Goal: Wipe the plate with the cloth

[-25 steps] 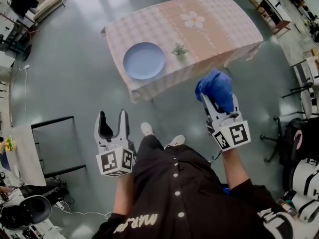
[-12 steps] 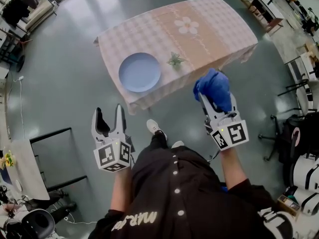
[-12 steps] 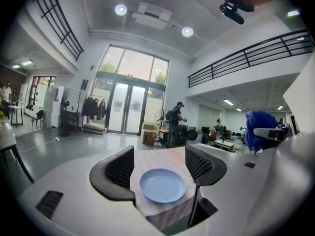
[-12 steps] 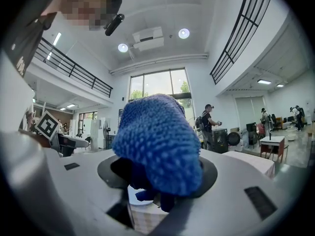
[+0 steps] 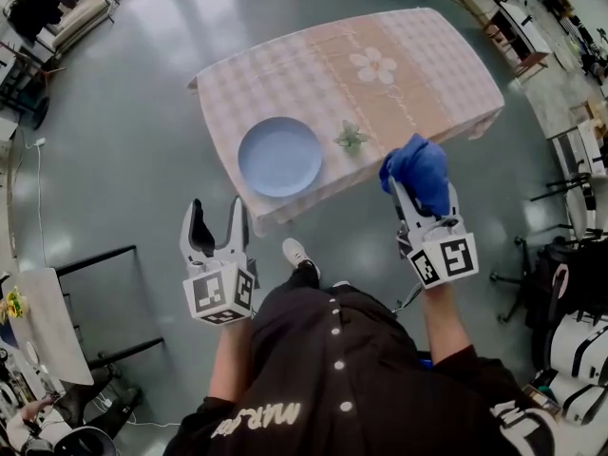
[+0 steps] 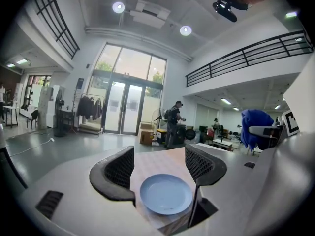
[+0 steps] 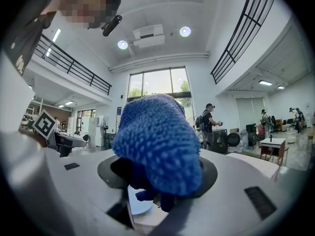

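Blue and bunched, the cloth (image 5: 416, 169) sat clamped in the fingers (image 7: 209, 175) of the right gripper (image 5: 421, 200), bulging over their tips so that it filled most of the right gripper view. That gripper was held up in the air off the near edge of the surface (image 5: 427, 46), well clear of it.

The left gripper (image 5: 217, 220) was also in the air over the grey floor (image 5: 133, 122), short of the surface. Its fingers stood spread wide with nothing between them. In the left gripper view the plate (image 6: 166, 194) showed through the gap, farther off.

The plate, pale blue and round, lay flat near the front edge of the surface, toward the person's left, on a pink checked covering. Just beside it to the right lay a small green sprig (image 5: 351, 138); I could not tell what it was. A white flower print (image 5: 371, 64) marked the covering further back. One pale shoe (image 5: 297, 252) showed on the floor close to the surface's near edge, between the two grippers.
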A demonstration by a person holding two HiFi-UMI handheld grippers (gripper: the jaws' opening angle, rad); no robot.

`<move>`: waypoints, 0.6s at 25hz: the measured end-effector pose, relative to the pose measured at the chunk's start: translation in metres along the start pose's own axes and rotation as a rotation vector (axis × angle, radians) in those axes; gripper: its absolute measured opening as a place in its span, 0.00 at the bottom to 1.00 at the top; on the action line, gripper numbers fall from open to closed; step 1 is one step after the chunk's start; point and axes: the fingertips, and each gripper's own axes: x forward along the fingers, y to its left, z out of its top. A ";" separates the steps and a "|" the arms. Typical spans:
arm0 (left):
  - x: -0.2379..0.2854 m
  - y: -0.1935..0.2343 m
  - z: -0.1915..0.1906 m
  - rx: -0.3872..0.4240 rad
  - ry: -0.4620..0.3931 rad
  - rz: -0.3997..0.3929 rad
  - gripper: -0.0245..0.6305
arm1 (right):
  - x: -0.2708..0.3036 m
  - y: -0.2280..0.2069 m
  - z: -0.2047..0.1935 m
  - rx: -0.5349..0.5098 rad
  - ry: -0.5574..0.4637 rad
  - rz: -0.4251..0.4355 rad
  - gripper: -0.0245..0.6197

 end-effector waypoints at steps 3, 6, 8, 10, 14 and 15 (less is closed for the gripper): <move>0.016 0.008 -0.005 -0.013 0.033 -0.016 0.53 | 0.020 0.001 0.002 -0.006 -0.006 0.007 0.36; 0.035 0.017 -0.003 -0.013 0.035 -0.022 0.53 | 0.043 0.004 0.002 -0.014 -0.008 0.026 0.36; 0.047 0.023 -0.002 -0.009 0.033 -0.023 0.53 | 0.058 0.004 -0.001 -0.011 -0.002 0.033 0.36; 0.058 0.028 0.000 -0.008 0.032 -0.024 0.53 | 0.071 0.004 -0.002 -0.011 0.002 0.034 0.36; 0.076 0.037 0.007 -0.004 0.027 -0.030 0.53 | 0.095 0.002 0.003 -0.025 0.001 0.032 0.36; 0.081 0.039 0.007 -0.003 0.028 -0.037 0.53 | 0.101 0.001 0.004 -0.029 -0.001 0.029 0.36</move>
